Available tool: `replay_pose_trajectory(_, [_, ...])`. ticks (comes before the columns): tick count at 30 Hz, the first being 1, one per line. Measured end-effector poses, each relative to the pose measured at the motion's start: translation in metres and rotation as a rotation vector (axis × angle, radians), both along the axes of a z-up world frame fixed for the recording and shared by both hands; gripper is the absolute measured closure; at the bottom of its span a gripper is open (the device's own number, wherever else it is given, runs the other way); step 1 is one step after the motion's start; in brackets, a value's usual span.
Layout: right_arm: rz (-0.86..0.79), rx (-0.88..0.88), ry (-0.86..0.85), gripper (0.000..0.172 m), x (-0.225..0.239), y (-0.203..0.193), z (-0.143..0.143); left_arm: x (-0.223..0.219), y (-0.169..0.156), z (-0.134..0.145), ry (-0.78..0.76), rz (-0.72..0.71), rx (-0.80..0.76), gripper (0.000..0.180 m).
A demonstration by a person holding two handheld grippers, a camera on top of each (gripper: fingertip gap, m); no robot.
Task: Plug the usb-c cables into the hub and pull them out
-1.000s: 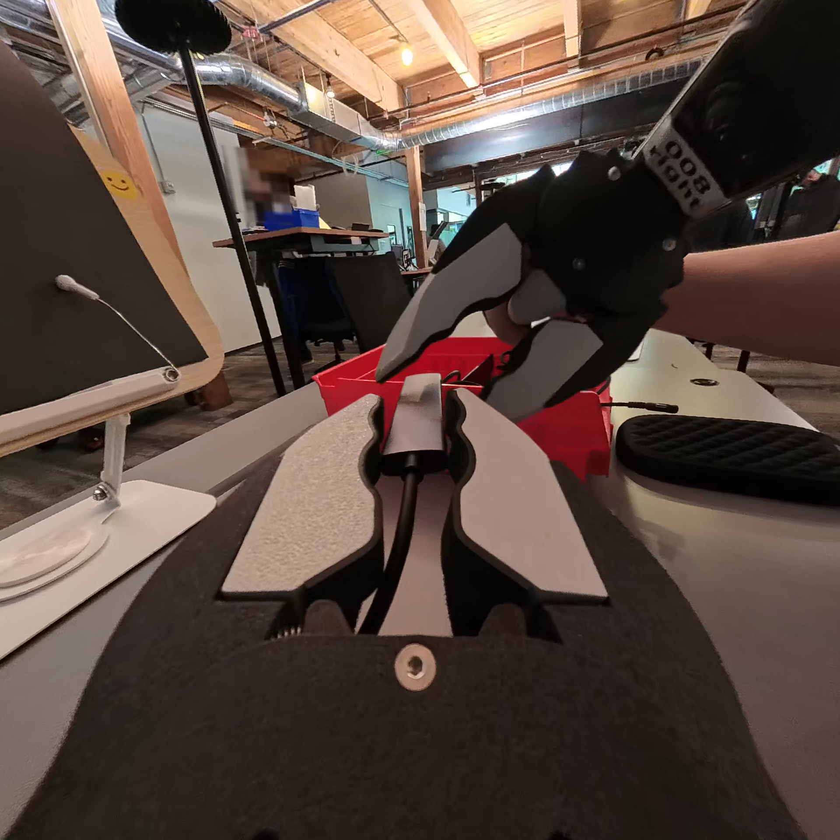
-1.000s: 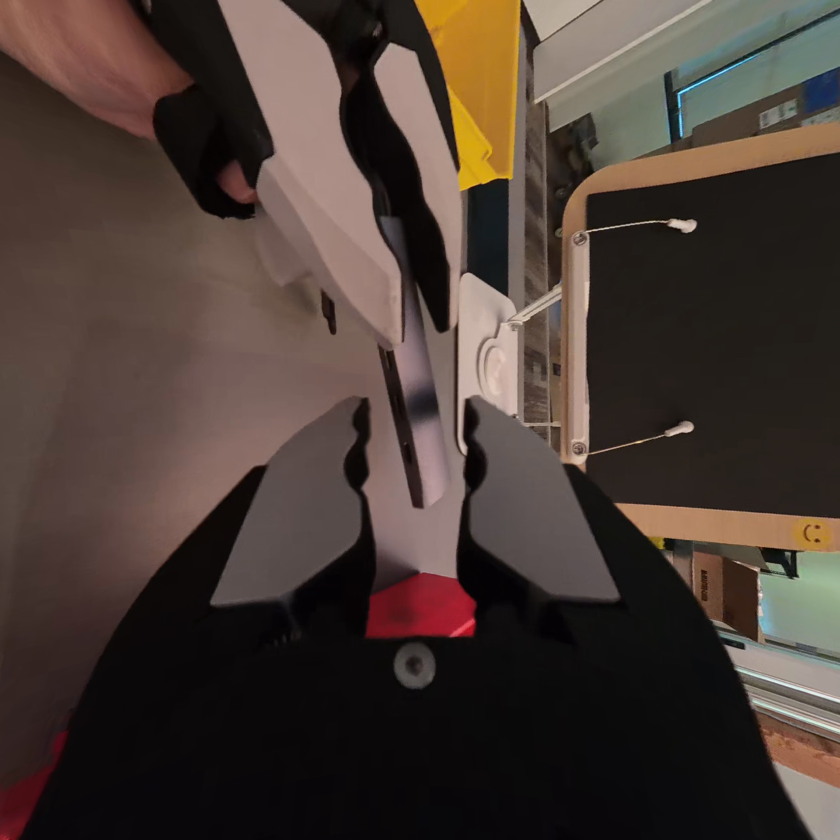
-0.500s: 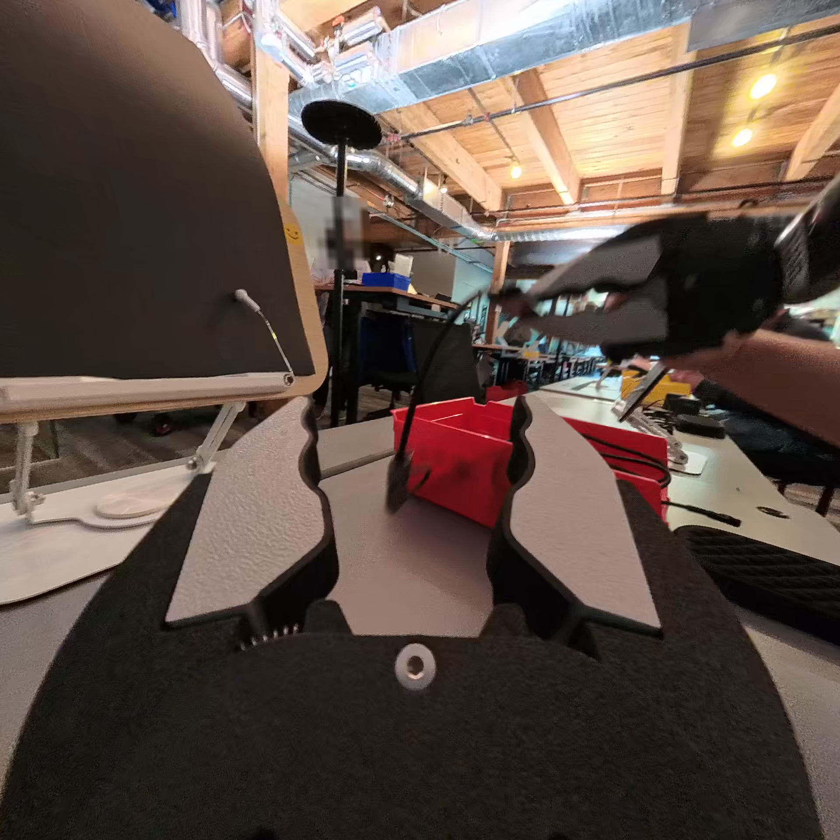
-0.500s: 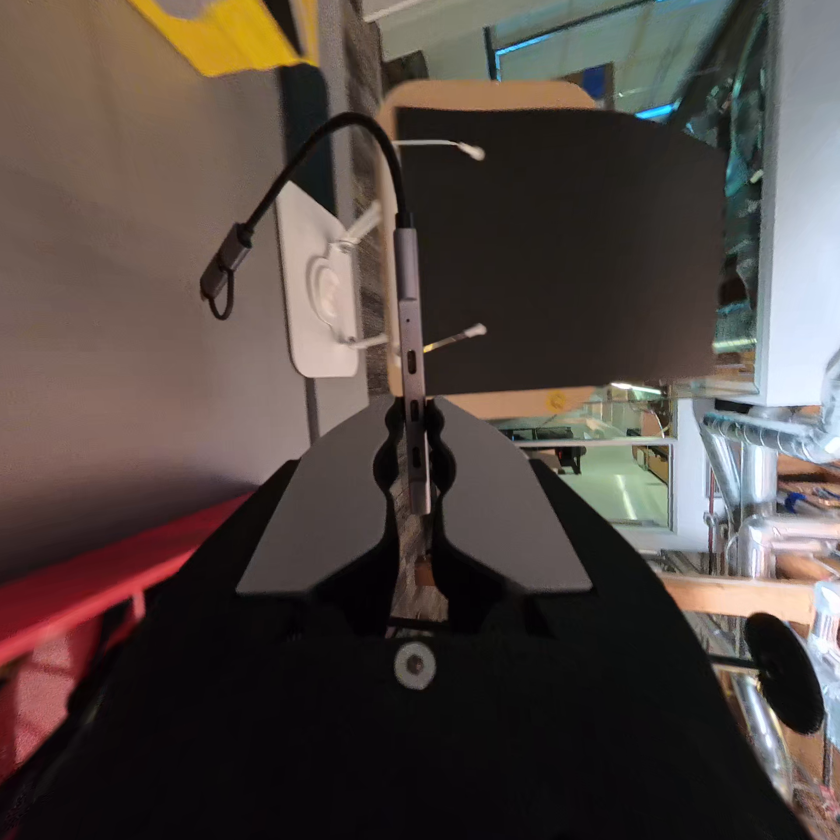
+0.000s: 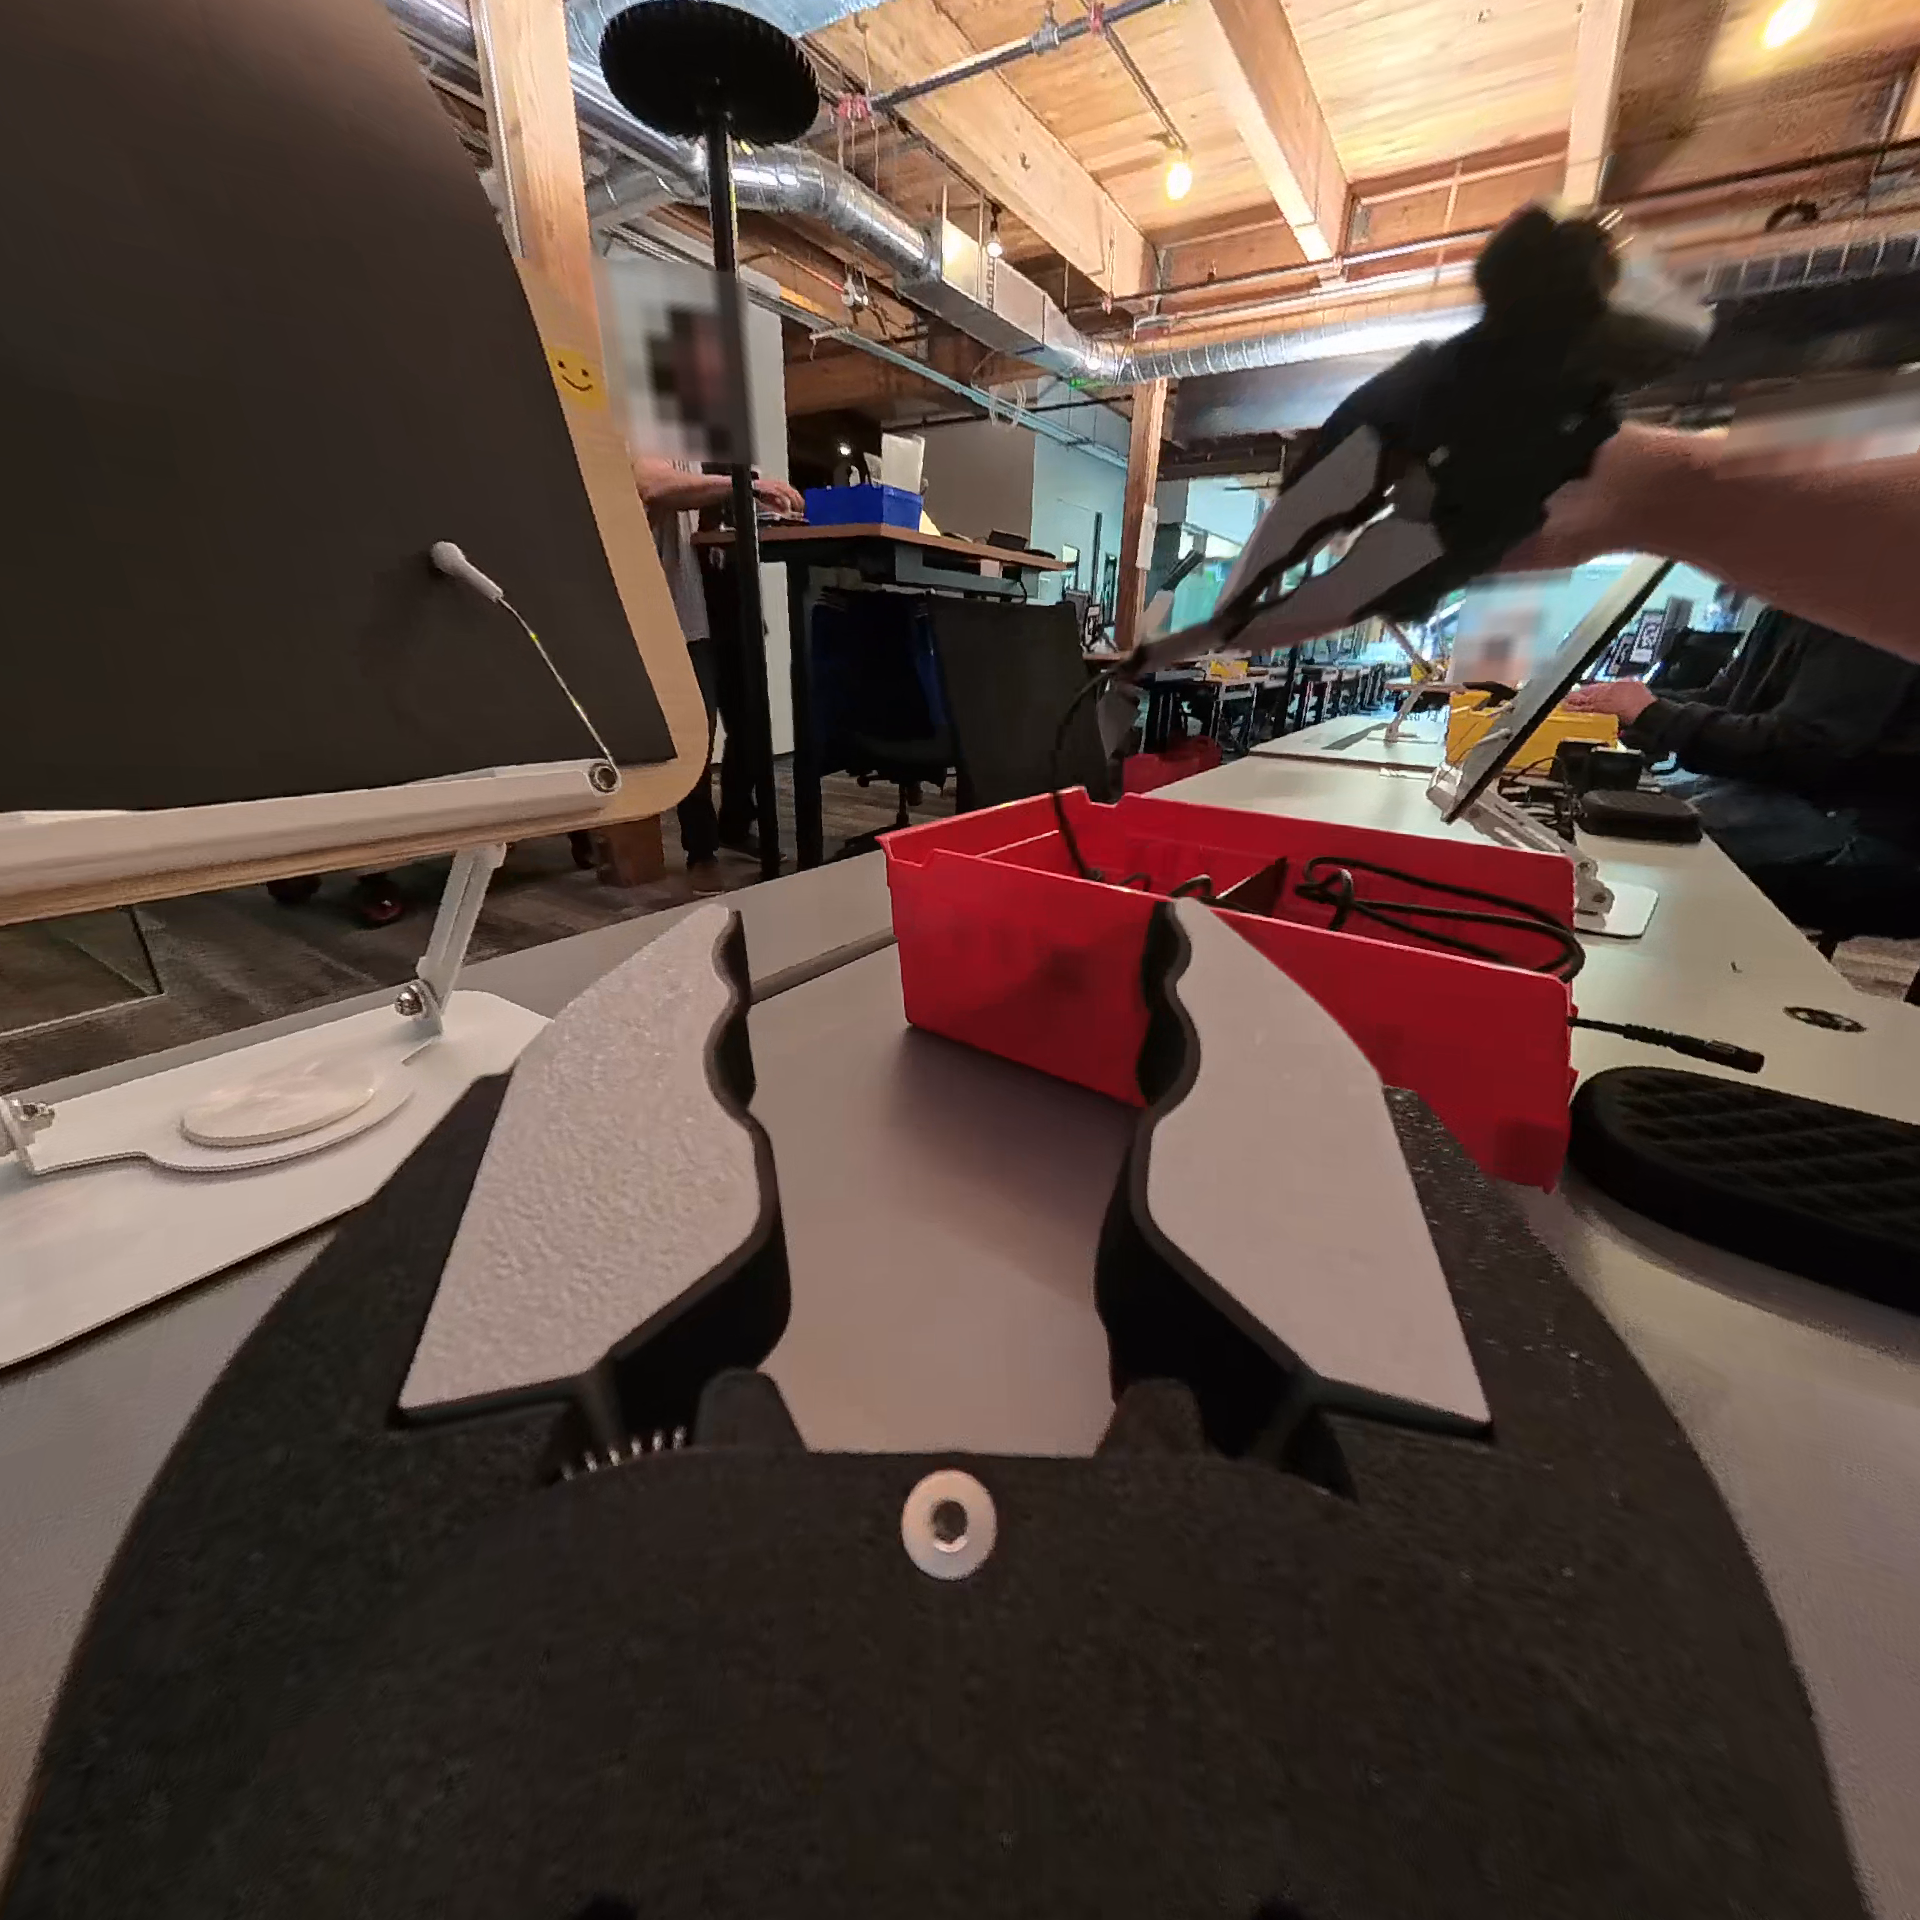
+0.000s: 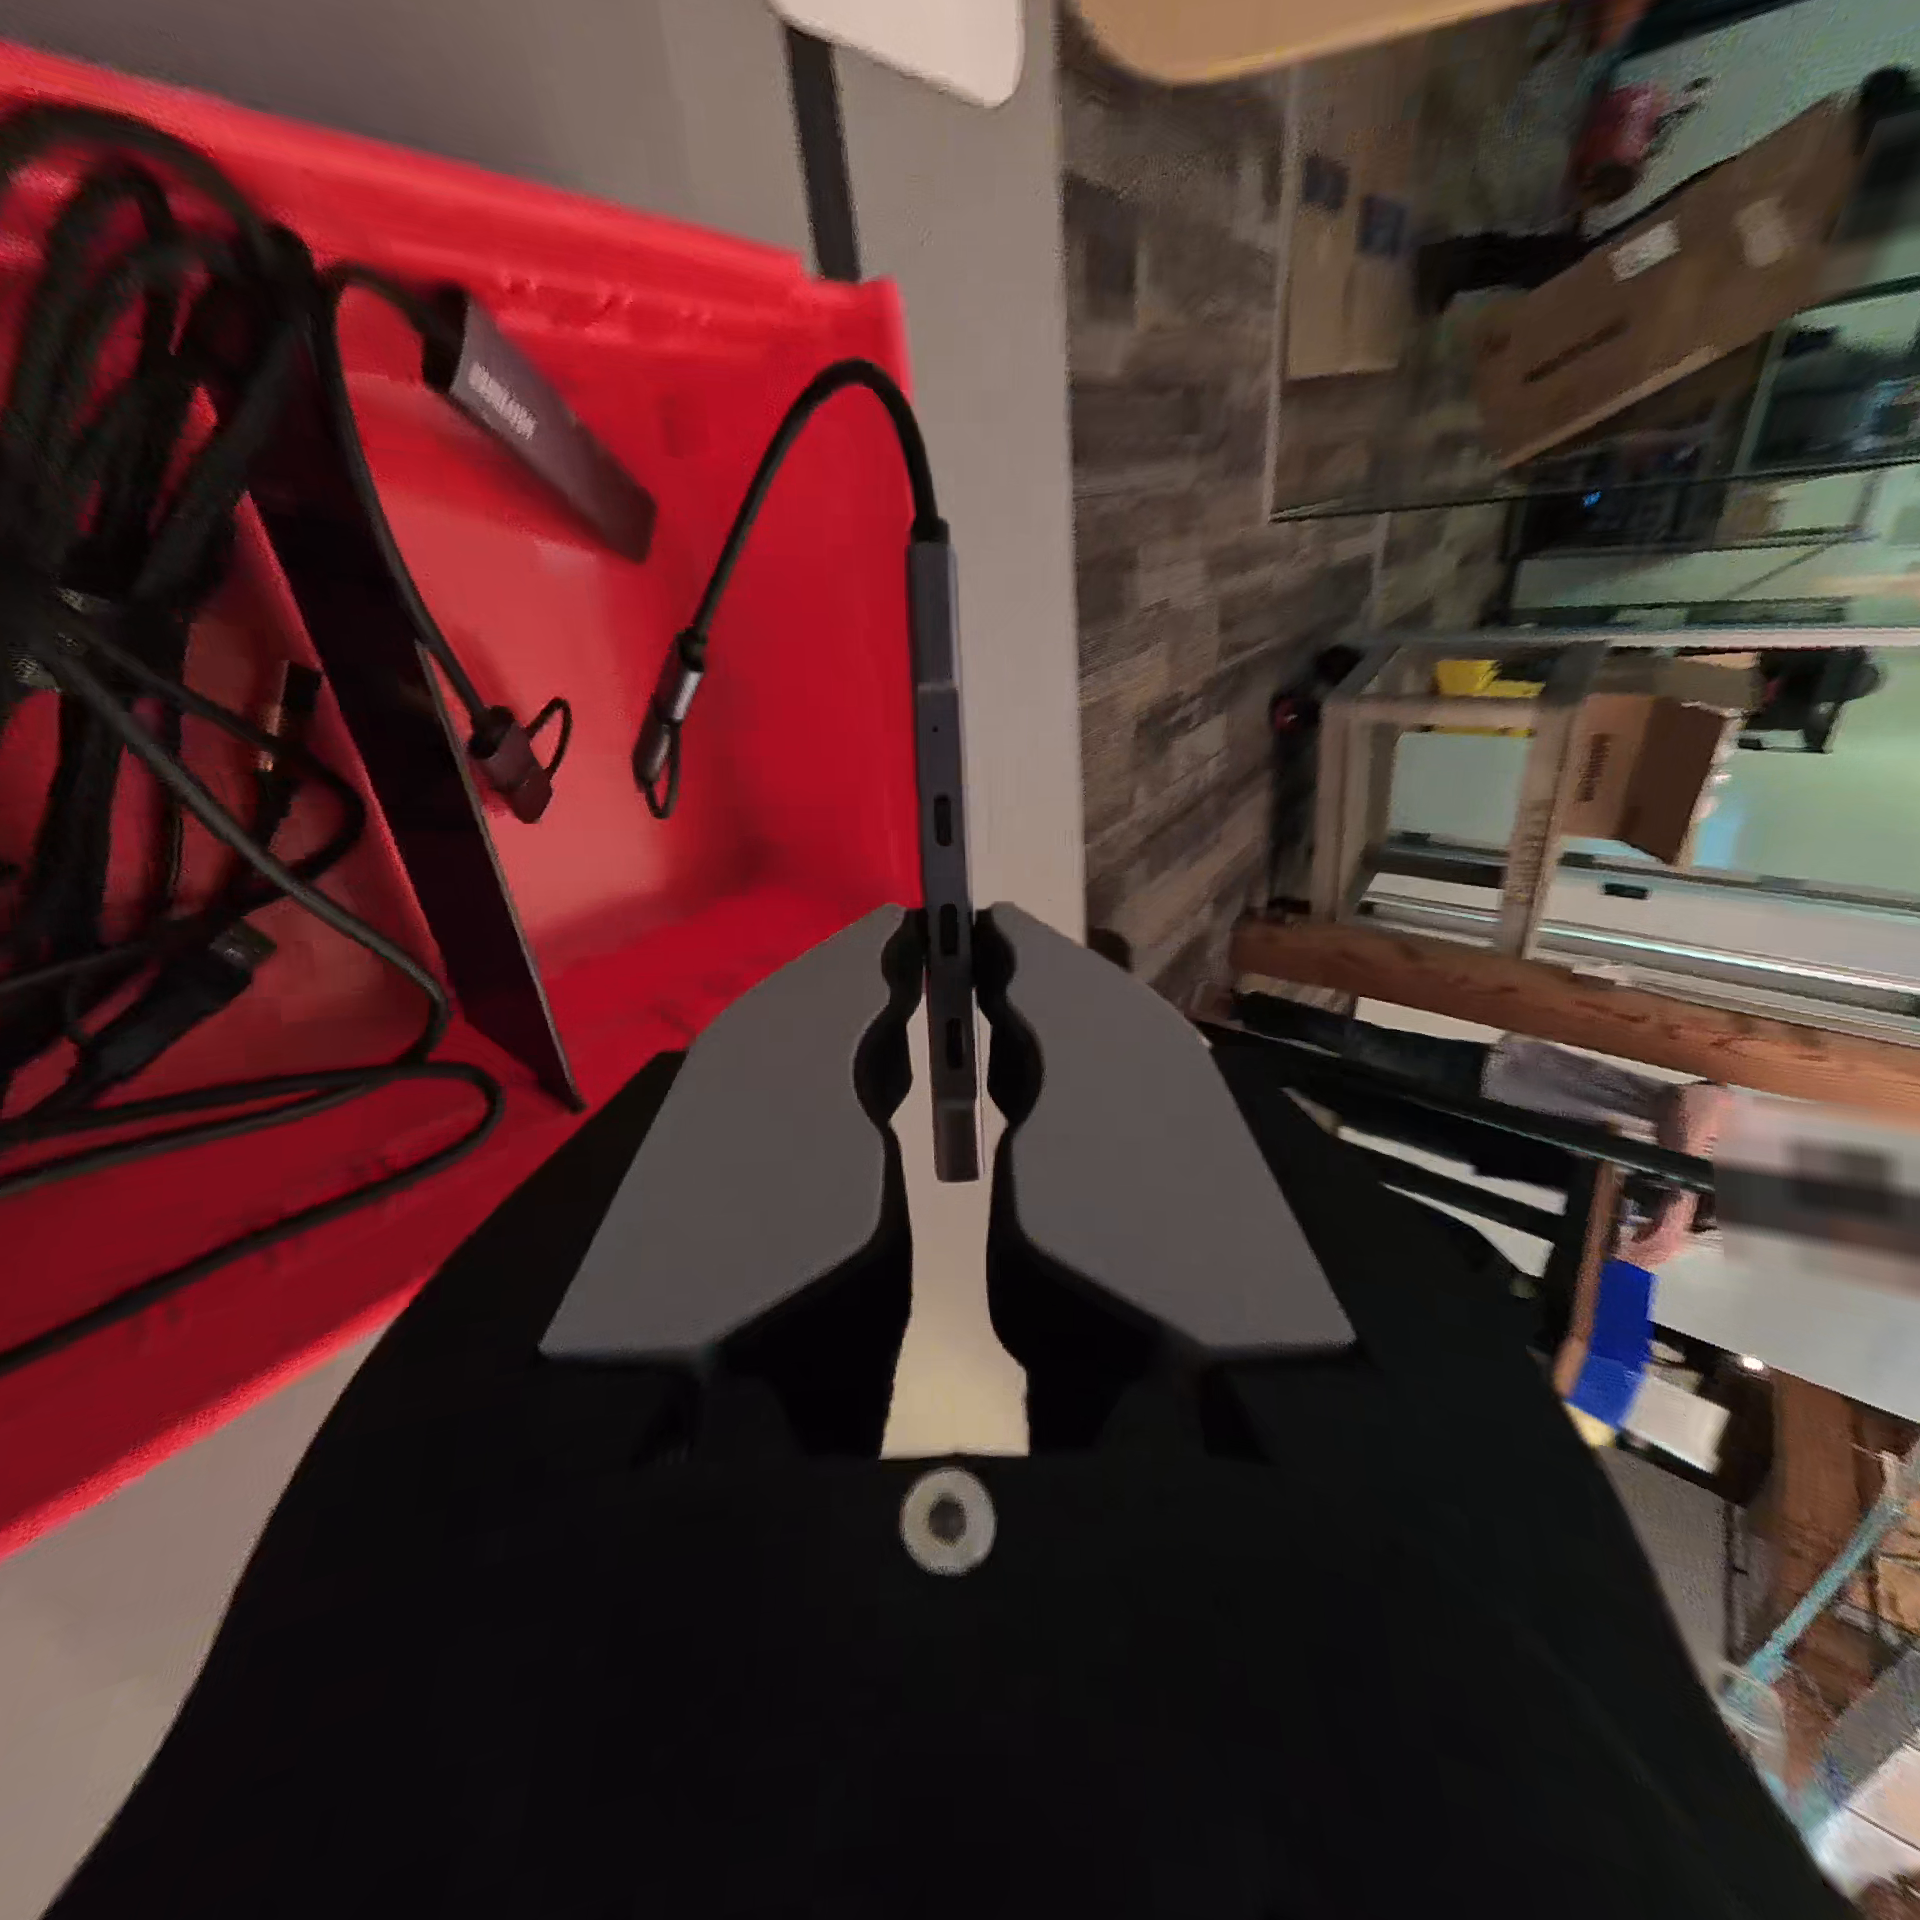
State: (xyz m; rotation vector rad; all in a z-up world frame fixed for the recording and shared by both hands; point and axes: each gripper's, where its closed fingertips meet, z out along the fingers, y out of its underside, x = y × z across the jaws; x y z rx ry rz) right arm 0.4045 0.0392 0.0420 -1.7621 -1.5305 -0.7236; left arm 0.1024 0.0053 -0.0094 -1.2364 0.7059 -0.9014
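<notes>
Grey and slim, the hub (image 6: 951, 935) sits pinched edge-on in the right gripper (image 6: 948, 925), both pads pressed on its flat sides, long axis running straight out past the fingertips, ports facing the camera. Its short cable (image 6: 769, 499) dangles over the red bin (image 6: 727, 343), where the loose cables (image 6: 156, 436) lie. The left gripper (image 5: 945, 925) is spread wide and empty just in front of the bin, the likelier one to fetch a plug.

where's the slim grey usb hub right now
In the right wrist view the slim grey metal USB hub is clamped edge-on in the right gripper, over the near edge of the red plastic bin, its short black cable looping above it.
</notes>
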Motion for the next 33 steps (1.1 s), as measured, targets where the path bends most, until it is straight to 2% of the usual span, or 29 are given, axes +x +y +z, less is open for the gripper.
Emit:
replay_pose_trajectory(3, [-0.010,-0.105,0.017,0.161,-0.001,0.019,-0.048,0.002,-0.002,-0.001,0.020,0.004,0.008,0.109])
replay_pose_trajectory(7, [-0.047,-0.270,0.131,0.162,-0.011,0.038,-0.101,0.006,-0.004,-0.004,0.042,-0.001,0.010,0.108])
replay_pose_trajectory(11, [-0.138,-0.433,0.222,0.162,-0.008,0.046,-0.139,0.015,-0.005,-0.014,0.091,-0.021,-0.010,0.107])
replay_pose_trajectory(14, [-0.183,-0.493,0.243,0.161,0.000,0.049,-0.153,0.023,-0.006,-0.020,0.128,-0.036,-0.018,0.106])
replay_pose_trajectory(19, [-0.230,-0.528,0.200,0.161,0.017,0.049,-0.157,0.032,-0.010,-0.026,0.168,-0.051,-0.022,0.107])
replay_pose_trajectory(23, [-0.173,-0.575,0.204,0.162,0.012,0.041,-0.154,0.037,-0.017,-0.033,0.200,-0.059,-0.040,0.108])
replay_pose_trajectory(26, [-0.189,-0.413,0.147,0.162,0.023,0.059,-0.133,0.037,-0.025,-0.033,0.203,-0.052,-0.054,0.108])
replay_pose_trajectory(29, [-0.179,-0.378,0.189,0.162,0.029,0.062,-0.113,0.033,-0.029,-0.030,0.172,-0.037,-0.080,0.109])
replay_pose_trajectory(33, [-0.128,-0.368,0.126,0.162,0.038,0.054,-0.090,0.034,-0.022,-0.036,0.180,-0.031,-0.117,0.109])
